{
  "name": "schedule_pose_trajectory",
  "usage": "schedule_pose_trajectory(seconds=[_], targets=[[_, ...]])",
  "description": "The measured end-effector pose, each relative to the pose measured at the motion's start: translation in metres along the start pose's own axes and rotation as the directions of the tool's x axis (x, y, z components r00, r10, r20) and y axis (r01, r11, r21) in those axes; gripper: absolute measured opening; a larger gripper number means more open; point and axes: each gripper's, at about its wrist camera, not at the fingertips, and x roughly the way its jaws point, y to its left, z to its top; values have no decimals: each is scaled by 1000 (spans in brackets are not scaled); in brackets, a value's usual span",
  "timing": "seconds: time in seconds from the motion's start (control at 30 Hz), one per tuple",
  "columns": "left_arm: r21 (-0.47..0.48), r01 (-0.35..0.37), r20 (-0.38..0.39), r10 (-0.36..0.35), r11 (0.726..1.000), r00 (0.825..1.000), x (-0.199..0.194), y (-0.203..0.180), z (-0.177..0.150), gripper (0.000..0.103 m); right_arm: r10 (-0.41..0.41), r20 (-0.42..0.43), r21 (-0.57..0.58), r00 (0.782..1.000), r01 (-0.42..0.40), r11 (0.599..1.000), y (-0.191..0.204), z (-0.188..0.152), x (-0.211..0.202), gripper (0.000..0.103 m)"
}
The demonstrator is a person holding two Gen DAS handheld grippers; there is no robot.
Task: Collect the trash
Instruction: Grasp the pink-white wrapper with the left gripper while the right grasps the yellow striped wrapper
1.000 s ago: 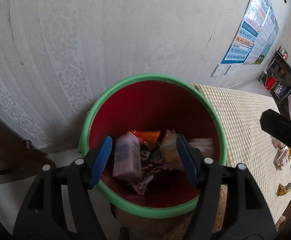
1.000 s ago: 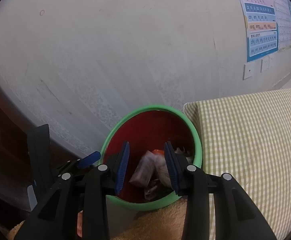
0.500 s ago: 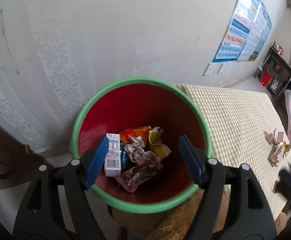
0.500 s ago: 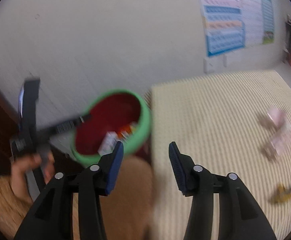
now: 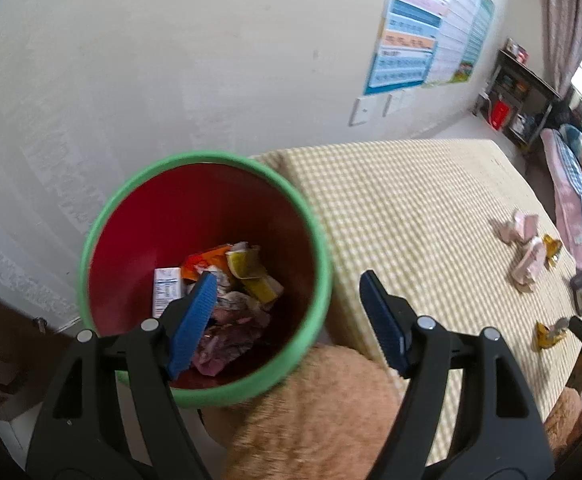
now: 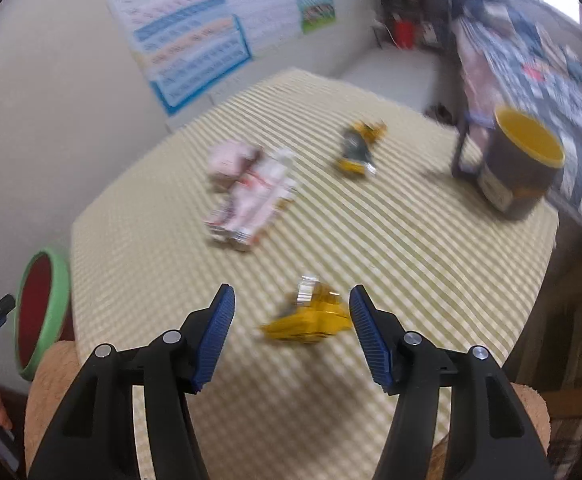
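We are noting the right gripper [image 6: 291, 330], its jaws just opening and empty, framing the crumpled yellow foil wrapper [image 6: 305, 316] at lower centre. The wrapper's long axis is lying across the gap. The left gripper [image 5: 287, 316] is gaping empty over the green-rimmed red bin [image 5: 291, 208].

Left wrist over bin [image 5: 307, 220], right wrist over table [image 6: 431, 240], both steeply downward

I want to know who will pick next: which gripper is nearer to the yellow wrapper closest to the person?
Right. The right gripper hovers open around the yellow wrapper; the left gripper is by the bin.
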Motion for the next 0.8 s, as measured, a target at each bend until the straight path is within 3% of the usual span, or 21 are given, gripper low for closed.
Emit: schedule_pose_trajectory(seconds=[0.13, 0.17, 0.2, 0.27, 0.57, 0.7, 0.8], targets=[[65, 44, -15, -43, 997, 999, 1, -36, 1, 71, 45, -47, 36, 998, -44, 998, -15, -2, 22, 57], [89, 63, -21, -62, 994, 998, 2, -50, 2, 71, 57, -62, 32, 996, -55, 998, -13, -3, 28, 50], [111, 86, -28, -84, 990, 996, 4, -63, 2, 71, 69, -75, 27, 995, -67, 997, -12, -5, 32, 31], [150, 131, -45, -126, 980, 991, 8, -90, 3, 71, 92, -93, 24, 991, -90, 996, -10, -9, 36, 18], [318, 313, -153, -277, 895, 948, 55, -237, 8, 71, 176, 44, 74, 983, -179, 981, -31, -14, 5, 17], [365, 338, -217, -274, 868, 937, 80, -289, 6, 71, 194, 46, 121, 980, -198, 973, -43, -16, 1, 17], [354, 347, -269, -261, 869, 927, 102, -314, 7, 71, 206, 46, 144, 977, -211, 967, -46, -14, 2, 17]])
